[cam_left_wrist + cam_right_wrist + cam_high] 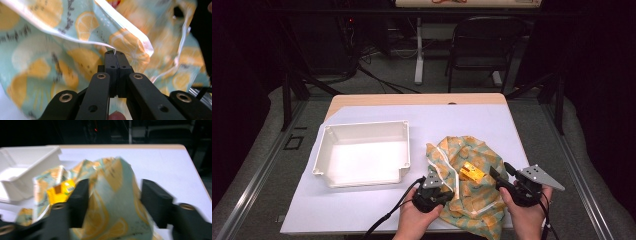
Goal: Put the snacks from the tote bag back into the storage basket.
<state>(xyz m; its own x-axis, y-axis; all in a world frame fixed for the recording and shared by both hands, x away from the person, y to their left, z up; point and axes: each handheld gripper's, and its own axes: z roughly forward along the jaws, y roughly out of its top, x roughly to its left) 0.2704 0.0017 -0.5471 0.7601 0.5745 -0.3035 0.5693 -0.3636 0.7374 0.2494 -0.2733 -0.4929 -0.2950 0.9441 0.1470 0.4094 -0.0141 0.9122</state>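
Note:
A fabric bag (472,192) printed with lemons on pale green lies crumpled at the table's front right. A yellow carton (473,172) shows in its opening. My left gripper (439,190) sits at the bag's left side. In the left gripper view this gripper (115,53) is shut on the bag's white-trimmed edge (130,37). My right gripper (501,171) stands open at the bag's right side. In the right gripper view its jaws (116,190) are wide apart with the bag fabric (112,195) lying between them, and the yellow carton (61,191) is beyond the left jaw.
An empty white plastic bin (364,152) stands left of the bag on the white table sheet (462,120). A black folding chair (484,45) and a desk leg are on the floor behind the table.

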